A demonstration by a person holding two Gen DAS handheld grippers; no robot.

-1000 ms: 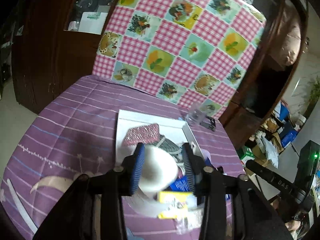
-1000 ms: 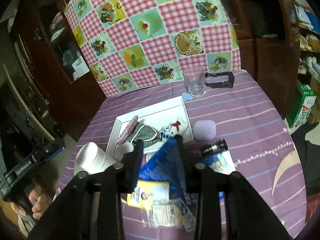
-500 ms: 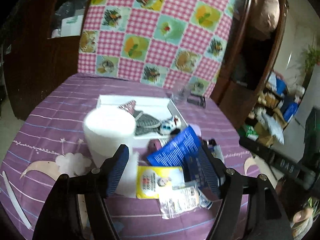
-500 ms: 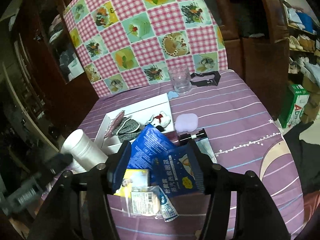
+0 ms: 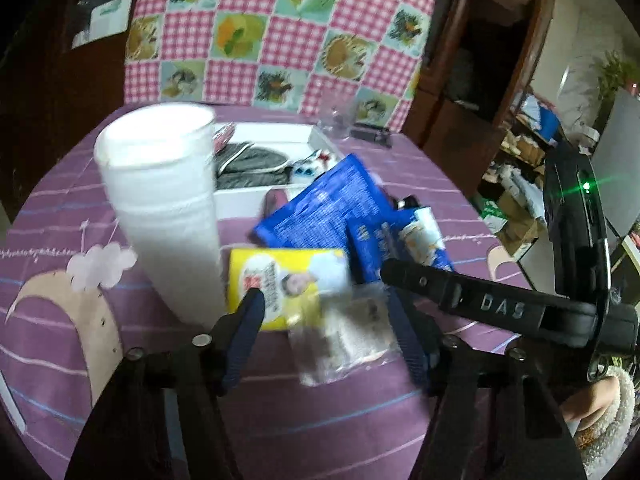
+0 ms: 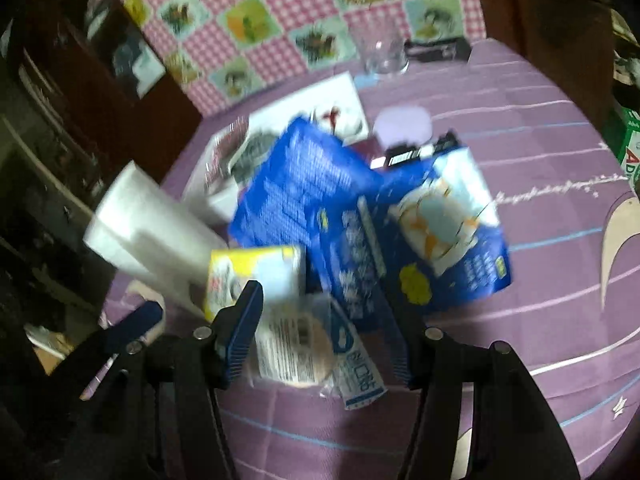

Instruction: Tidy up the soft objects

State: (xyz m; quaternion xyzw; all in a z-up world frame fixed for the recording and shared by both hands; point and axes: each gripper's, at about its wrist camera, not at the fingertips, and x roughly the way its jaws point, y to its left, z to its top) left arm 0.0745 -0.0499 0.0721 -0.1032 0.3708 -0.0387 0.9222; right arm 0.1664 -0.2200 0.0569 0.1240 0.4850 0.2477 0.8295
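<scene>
Hovering over the heap of packets, both hand-held grippers have their jaws apart and carry nothing: the left hand-held gripper straddles the yellow pack and clear bag, the right hand-held gripper stands above the round pad packet. The blue packs lean on each other mid-table, just before the white tray. The white roll stands upright just beside the left fingers; a sideways nudge could topple it toward the table's left edge. Slick wrappers may slip or drag neighbours along. Open cloth lies toward the right edge and near edge.
</scene>
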